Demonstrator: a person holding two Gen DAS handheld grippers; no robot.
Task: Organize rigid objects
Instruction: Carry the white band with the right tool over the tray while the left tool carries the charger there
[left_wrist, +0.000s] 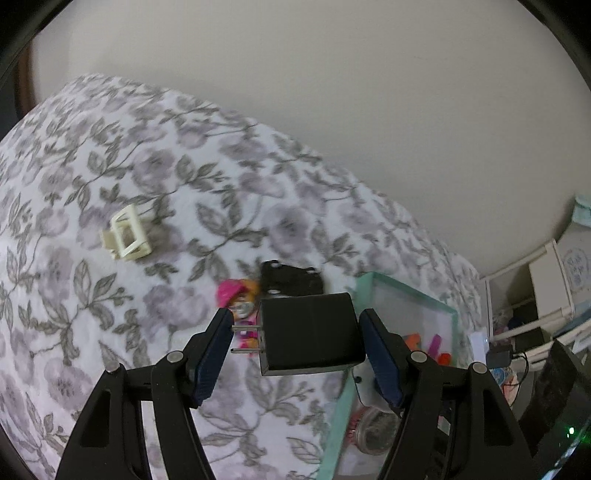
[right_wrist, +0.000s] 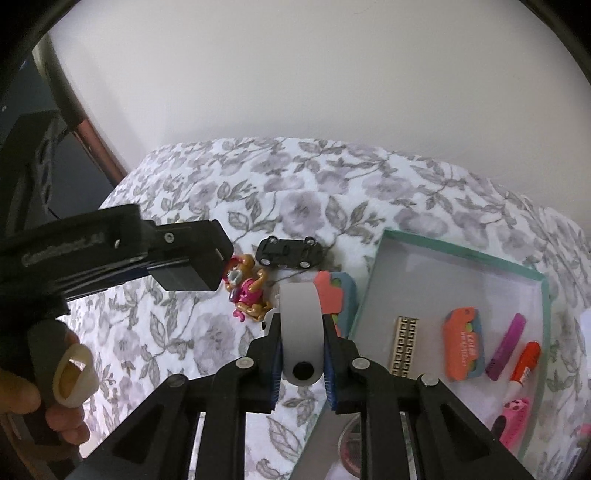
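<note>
Plug adapter (left_wrist: 310, 332), black and stiff, sits clamped between your left tongs (left_wrist: 295, 341) above the bedspread (left_wrist: 110, 166); grip its flat sides, clear of the prongs. Your right tongs (right_wrist: 302, 354) pinch a light tape roll (right_wrist: 299, 321) near the tray (right_wrist: 373, 280)

Illumination is soft, diffuse and moderately dim — no direct source is visible. Shadows are faint. The grey-and-white floral bedspread (left_wrist: 110, 177) shows motion blur in the left wrist view; the right wrist view is sharper. Both frames bow strongly toward their edges, with black circular vignetting at the corners.
</note>
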